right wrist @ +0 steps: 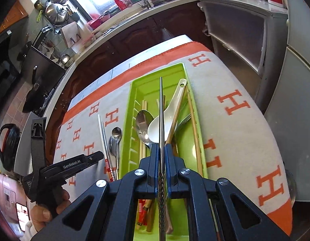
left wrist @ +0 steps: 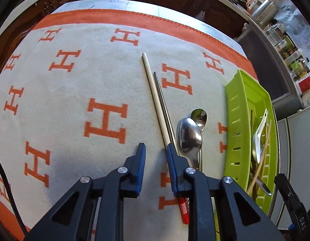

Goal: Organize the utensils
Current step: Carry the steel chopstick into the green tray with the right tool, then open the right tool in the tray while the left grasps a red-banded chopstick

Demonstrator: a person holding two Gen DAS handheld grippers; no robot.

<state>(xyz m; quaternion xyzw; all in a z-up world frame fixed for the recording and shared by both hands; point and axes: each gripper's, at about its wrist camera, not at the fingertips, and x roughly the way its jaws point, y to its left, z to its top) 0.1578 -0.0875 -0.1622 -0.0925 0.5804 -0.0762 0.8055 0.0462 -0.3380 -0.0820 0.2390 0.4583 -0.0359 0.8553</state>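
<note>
the right gripper (right wrist: 160, 146) is clamped on a metal chopstick (right wrist: 161, 108) that runs straight forward between its fingers, its tip hanging over the green tray (right wrist: 134, 92) near the far right corner of the surface (right wrist: 241, 132), above the white spoon (right wrist: 161, 128), a steel spoon (right wrist: 144, 126) and wooden chopsticks (right wrist: 193, 124) lying inside. the left gripper (left wrist: 155, 150) stands spread apart and holds nothing, low over the cloth, with the white chopstick (left wrist: 153, 92) and a second metal chopstick (left wrist: 162, 98) lying side by side just ahead of its right finger. two steel spoons (left wrist: 190, 134) rest on the cloth between those chopsticks and the tray's slotted wall.
</note>
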